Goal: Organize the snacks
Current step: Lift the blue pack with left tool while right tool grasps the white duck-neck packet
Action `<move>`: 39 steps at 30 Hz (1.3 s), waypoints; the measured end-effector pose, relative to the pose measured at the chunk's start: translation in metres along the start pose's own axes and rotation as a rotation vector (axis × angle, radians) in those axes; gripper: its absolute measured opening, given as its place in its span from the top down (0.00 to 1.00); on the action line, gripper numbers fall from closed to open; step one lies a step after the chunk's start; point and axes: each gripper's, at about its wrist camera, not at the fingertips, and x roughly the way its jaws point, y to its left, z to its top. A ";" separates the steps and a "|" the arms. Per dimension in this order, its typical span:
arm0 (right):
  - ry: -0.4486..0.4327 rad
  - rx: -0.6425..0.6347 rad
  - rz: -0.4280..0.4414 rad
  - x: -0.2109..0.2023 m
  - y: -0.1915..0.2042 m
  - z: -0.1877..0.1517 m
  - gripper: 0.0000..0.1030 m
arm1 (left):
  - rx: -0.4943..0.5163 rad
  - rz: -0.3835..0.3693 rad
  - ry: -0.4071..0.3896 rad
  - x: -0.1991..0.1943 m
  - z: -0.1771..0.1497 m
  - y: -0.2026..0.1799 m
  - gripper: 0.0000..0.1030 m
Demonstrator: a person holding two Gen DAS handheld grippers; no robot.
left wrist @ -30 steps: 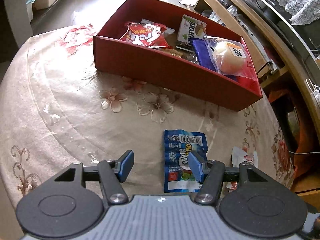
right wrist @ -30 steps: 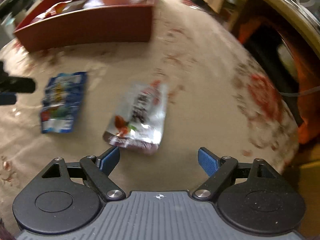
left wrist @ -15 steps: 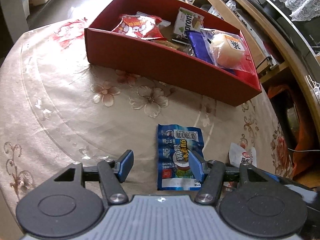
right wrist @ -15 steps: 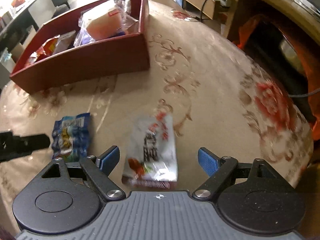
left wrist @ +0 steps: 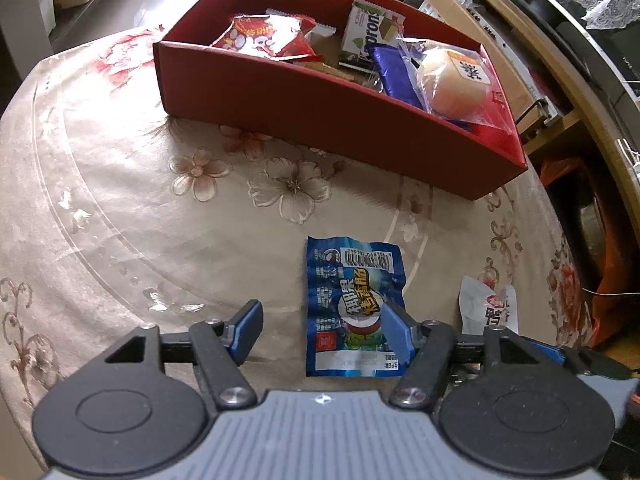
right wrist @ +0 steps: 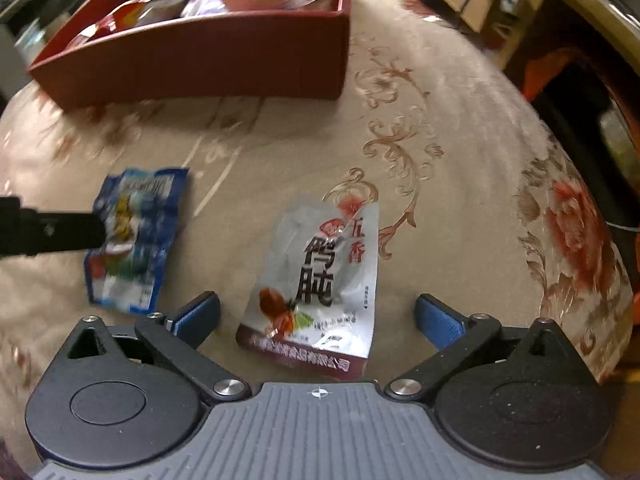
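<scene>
A blue snack packet (left wrist: 352, 300) lies flat on the floral tablecloth, also in the right wrist view (right wrist: 134, 236). My left gripper (left wrist: 322, 330) is open just above it, its right finger over the packet's right side. A silver snack packet (right wrist: 320, 280) lies right of the blue one; part of it shows in the left wrist view (left wrist: 486, 306). My right gripper (right wrist: 318, 314) is open and straddles the silver packet's near end. The red box (left wrist: 320, 112) behind holds several snacks.
The round table's edge (right wrist: 592, 280) curves close on the right, with an orange object and furniture beyond it. A wooden shelf unit (left wrist: 532, 52) stands behind the box. The left gripper's finger (right wrist: 48, 230) reaches in from the left in the right wrist view.
Both grippers have come lower and closer to their packets. The left one shifted slightly left over the blue packet; the right one now has the silver packet between its fingers.
</scene>
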 end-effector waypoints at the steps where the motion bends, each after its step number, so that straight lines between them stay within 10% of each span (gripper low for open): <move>1: -0.010 -0.009 -0.001 -0.004 -0.002 -0.001 0.10 | -0.004 0.002 0.003 0.002 0.000 -0.002 0.37; 3: -0.039 0.003 -0.012 -0.012 -0.008 -0.002 0.35 | -0.013 -0.002 0.011 0.006 0.000 -0.007 0.36; 17: -0.182 0.058 0.048 -0.045 -0.036 0.000 0.36 | -0.006 0.122 -0.062 0.029 0.006 -0.042 0.21; 24: -0.204 0.070 0.091 -0.051 -0.041 0.006 0.36 | 0.127 0.239 -0.103 0.035 -0.004 -0.062 0.33; 39: -0.124 0.071 0.091 -0.030 -0.048 0.005 0.34 | 0.126 0.168 -0.051 0.019 -0.006 -0.044 0.33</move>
